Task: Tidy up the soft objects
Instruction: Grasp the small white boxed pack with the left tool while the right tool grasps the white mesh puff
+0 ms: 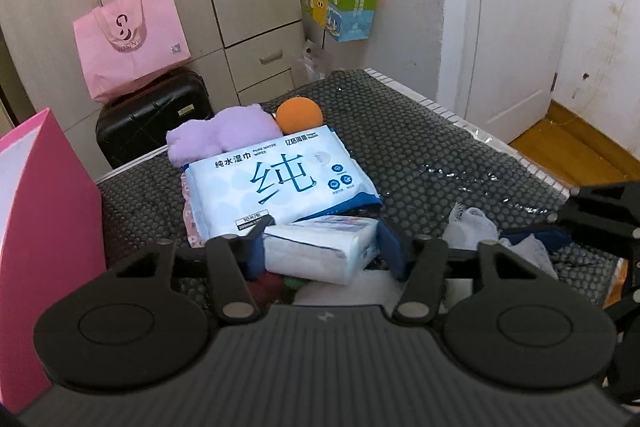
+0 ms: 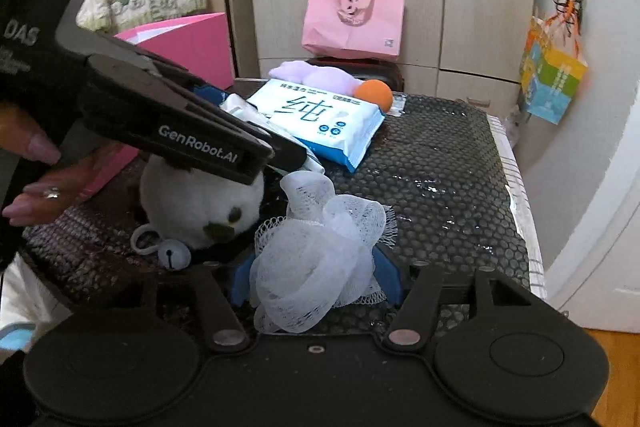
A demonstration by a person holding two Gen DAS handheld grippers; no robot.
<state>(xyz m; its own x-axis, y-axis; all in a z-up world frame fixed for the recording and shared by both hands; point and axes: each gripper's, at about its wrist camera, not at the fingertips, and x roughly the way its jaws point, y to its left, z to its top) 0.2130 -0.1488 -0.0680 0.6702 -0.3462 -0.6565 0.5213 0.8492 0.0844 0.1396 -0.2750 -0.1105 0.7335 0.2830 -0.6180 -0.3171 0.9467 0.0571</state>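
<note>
Both sets of jaws are clamped on something soft right now. Left gripper [image 1: 320,251] has its blue pads [image 1: 390,247] pressed against the two ends of a white tissue pack [image 1: 320,247], which leans on the near edge of the big wipes pack [image 1: 280,183]. Right gripper [image 2: 316,279] is pinching a white mesh puff [image 2: 316,251], netting bulging up and out between the pads. All of this sits on a black dotted mat [image 2: 440,195]. Just left of the puff lies a white plush toy [image 2: 200,203] with a small bell [image 2: 173,254] at its neck, partly under the left gripper's body. Farther back, a lilac plush [image 1: 224,135] and an orange ball [image 1: 299,115] touch the far side of the wipes. A pink box [image 1: 44,227] stands at the mat's left edge. Fingers of the person's hand [image 2: 36,183] show at the far left of the right view.
</note>
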